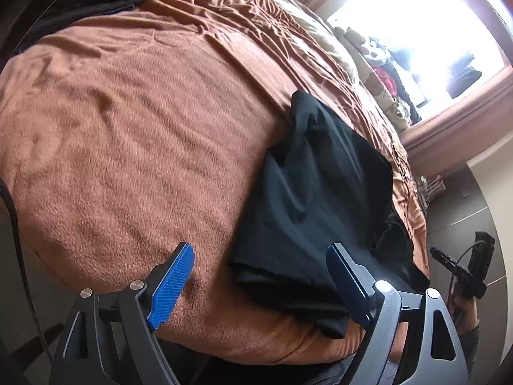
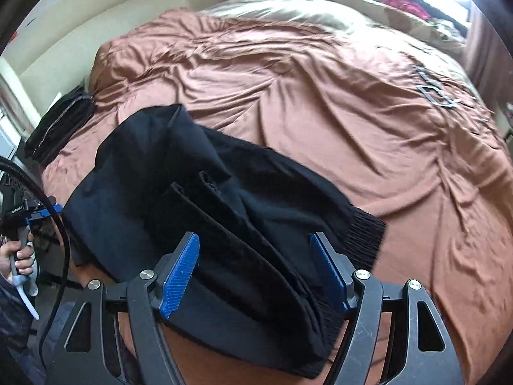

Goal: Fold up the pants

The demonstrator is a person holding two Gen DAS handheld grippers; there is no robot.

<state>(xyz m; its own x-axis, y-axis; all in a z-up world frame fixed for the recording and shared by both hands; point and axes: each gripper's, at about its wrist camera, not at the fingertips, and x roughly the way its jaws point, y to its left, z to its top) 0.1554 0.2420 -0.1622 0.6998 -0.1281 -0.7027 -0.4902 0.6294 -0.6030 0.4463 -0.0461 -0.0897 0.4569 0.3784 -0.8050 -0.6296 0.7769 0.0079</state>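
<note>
With both the left gripper and right gripper gaping wide and empty, the folded pants near the bed's edge could slump open or slide off.

Black pants folded into a thick, layered bundle, lying flat near the bed's front edge on the rust-brown blanket. Ribbed waistband or cuff sticks out at one end; stacked fold edges show along the top.
</note>
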